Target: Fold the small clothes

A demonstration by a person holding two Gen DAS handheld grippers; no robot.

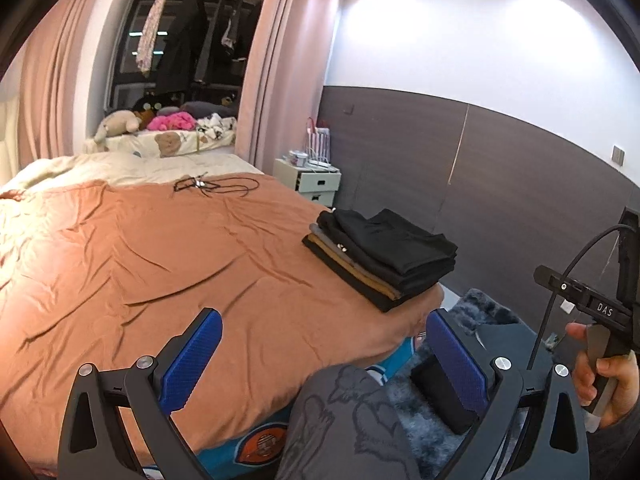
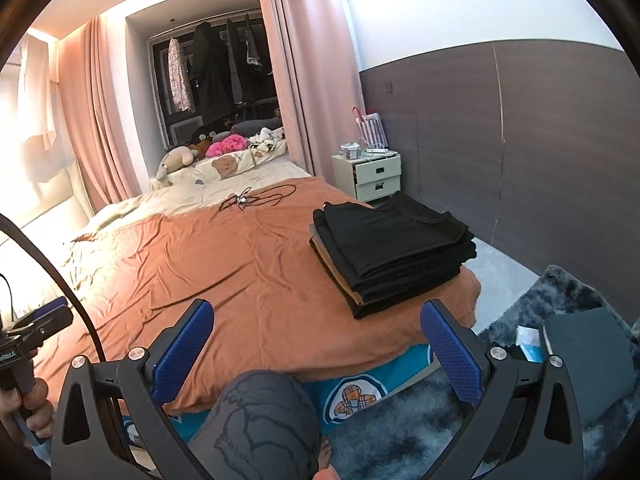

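Both tools, left tool (image 1: 324, 360) and right tool (image 2: 316, 346), are hanging wide open holding nothing, folded stack (image 2: 390, 248) sitting right of centre on the bed (image 2: 224, 264), so I'm guessing keep clear of it while reaching for the next piece.

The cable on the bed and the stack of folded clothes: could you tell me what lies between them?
Only bare, wrinkled orange sheet lies between the cable and the stack; both views show it.
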